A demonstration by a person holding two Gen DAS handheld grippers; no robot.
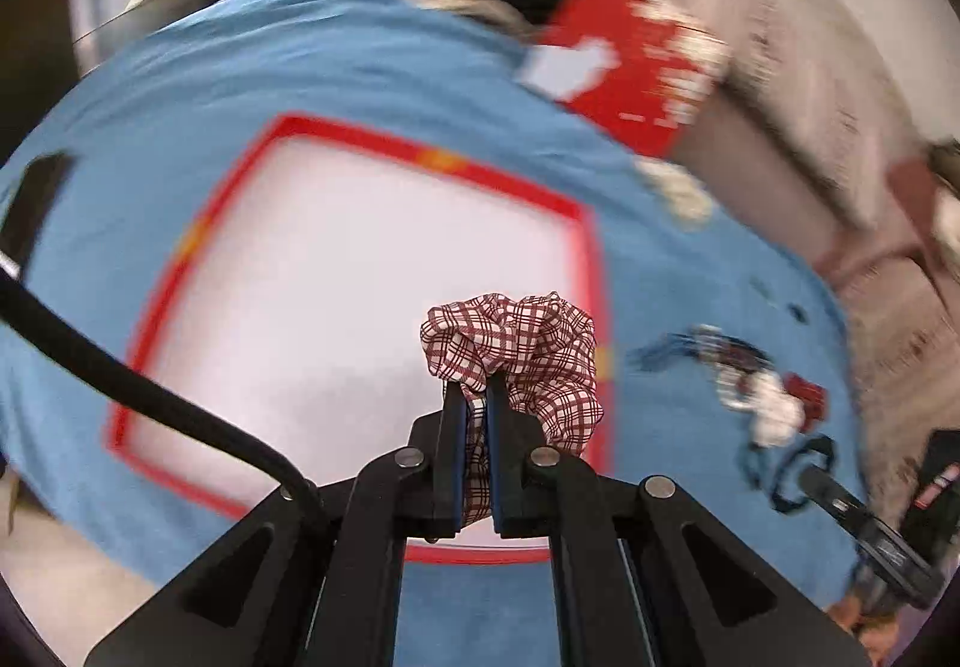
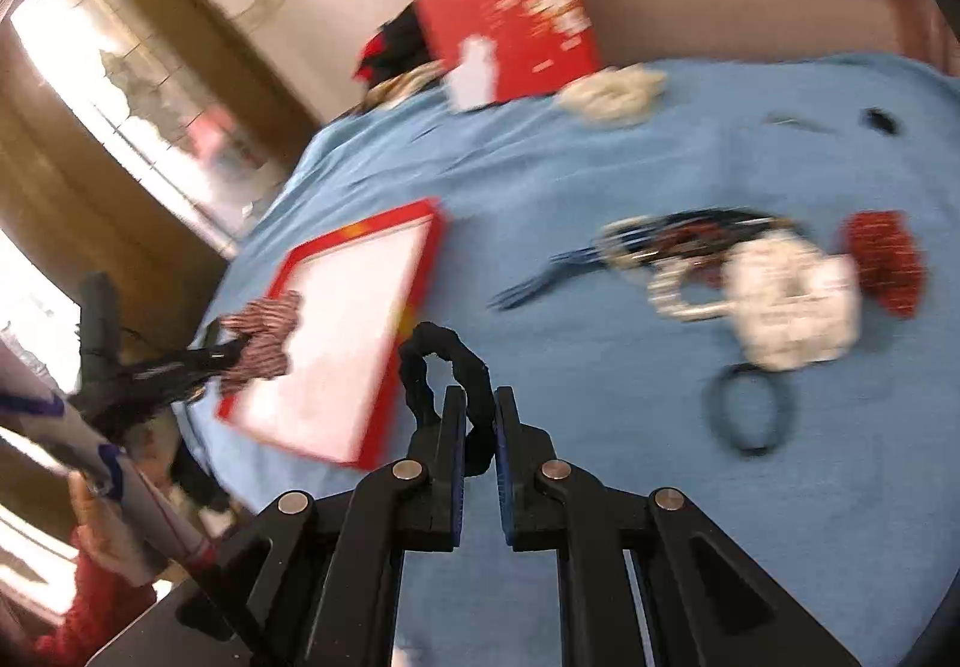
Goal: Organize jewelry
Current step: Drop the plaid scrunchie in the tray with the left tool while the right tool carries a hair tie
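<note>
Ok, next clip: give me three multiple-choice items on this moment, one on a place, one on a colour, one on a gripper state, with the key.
1. Where is the plaid scrunchie?
A. lying among the pile on the cloth
B. held over the red-framed tray
C. on top of the red box

2. What colour is the scrunchie in the right gripper?
A. black
B. white
C. red

3. How does the left gripper stand?
A. wide open, nothing in it
B. resting flat on the cloth
C. shut on fabric

Key: 1 B, both views show it in the gripper above the tray's white inside. 2 A, the black scrunchie loops up between its fingers. 3 C, its fingers pinch the plaid cloth with barely a gap.
</note>
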